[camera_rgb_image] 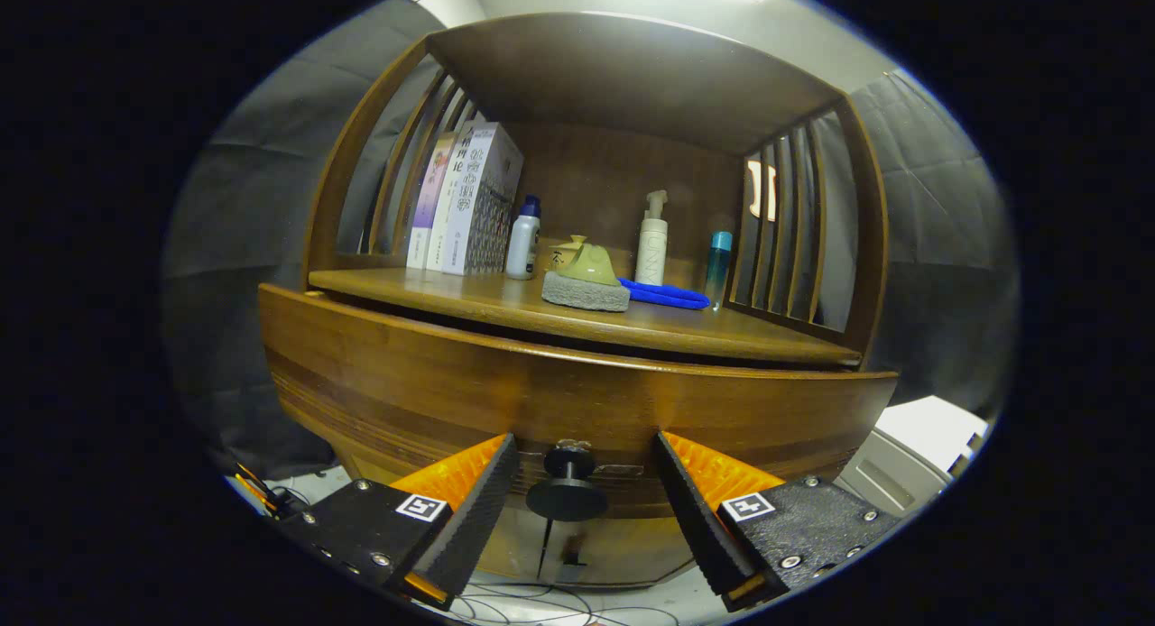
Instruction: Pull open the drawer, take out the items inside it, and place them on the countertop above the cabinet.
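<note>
Item: wooden cabinet, dark brown with a glossy finish, slatted side panels and a curved top board.

Drawer (577, 400): broad front of polished wood with visible banded grain, appears closed or nearly so; its contents are hidden. Black round knob (567, 492) on a short stem, disc-shaped, smooth.

Tongs (586, 500): open, the two ribbed fingers standing apart at 9 and 3 o'clock of the knob, neither touching it. Judged purpose: straddling the knob so that closing will pinch its stem or disc for the pull.

Surface (505, 306) above the drawer, at 12 o'clock of the tongs, well beyond them:
- Upright books (469, 202), boxy and glossy, leaning against the slats at 10 o'clock.
- Small white bottle (523, 238) with dark cap, beside the books.
- Grey scrubbing sponge (586, 288) with a moulded green handle, coarse texture, near the front edge.
- Blue cloth (663, 294), soft and folded flat, just right of the sponge.
- White pump bottle (651, 243), behind the cloth.
- Slim teal bottle (718, 265), at 1 o'clock by the right slats.

Free space for the drawer's items lies along the front edge.
</note>
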`<state>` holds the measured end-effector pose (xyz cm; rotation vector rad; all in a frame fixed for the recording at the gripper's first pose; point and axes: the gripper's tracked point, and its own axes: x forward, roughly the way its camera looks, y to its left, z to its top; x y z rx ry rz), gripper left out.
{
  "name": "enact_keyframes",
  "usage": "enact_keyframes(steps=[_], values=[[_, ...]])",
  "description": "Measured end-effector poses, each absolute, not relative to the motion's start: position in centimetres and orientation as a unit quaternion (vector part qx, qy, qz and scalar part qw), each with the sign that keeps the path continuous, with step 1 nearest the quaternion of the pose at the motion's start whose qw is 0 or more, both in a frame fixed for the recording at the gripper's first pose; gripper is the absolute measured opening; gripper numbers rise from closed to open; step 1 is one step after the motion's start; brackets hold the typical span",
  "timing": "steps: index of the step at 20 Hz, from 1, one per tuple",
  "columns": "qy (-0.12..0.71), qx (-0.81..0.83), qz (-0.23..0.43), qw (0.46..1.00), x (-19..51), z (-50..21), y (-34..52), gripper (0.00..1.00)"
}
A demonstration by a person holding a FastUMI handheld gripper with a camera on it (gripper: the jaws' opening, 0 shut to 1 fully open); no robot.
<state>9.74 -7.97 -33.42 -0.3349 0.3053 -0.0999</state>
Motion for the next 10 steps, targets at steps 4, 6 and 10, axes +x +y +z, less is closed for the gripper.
enact_keyframes(steps=[4, 6, 10], values=[[0.145, -0.171, -0.050, 0.973, 12.2, -34.1, -8.0, 0.96], [0.144, -0.176, -0.054, 0.972, 12.8, -34.1, -8.2, 0.96], [0.150, -0.178, -0.042, 0.972, 13.0, -33.6, -7.5, 0.95]])
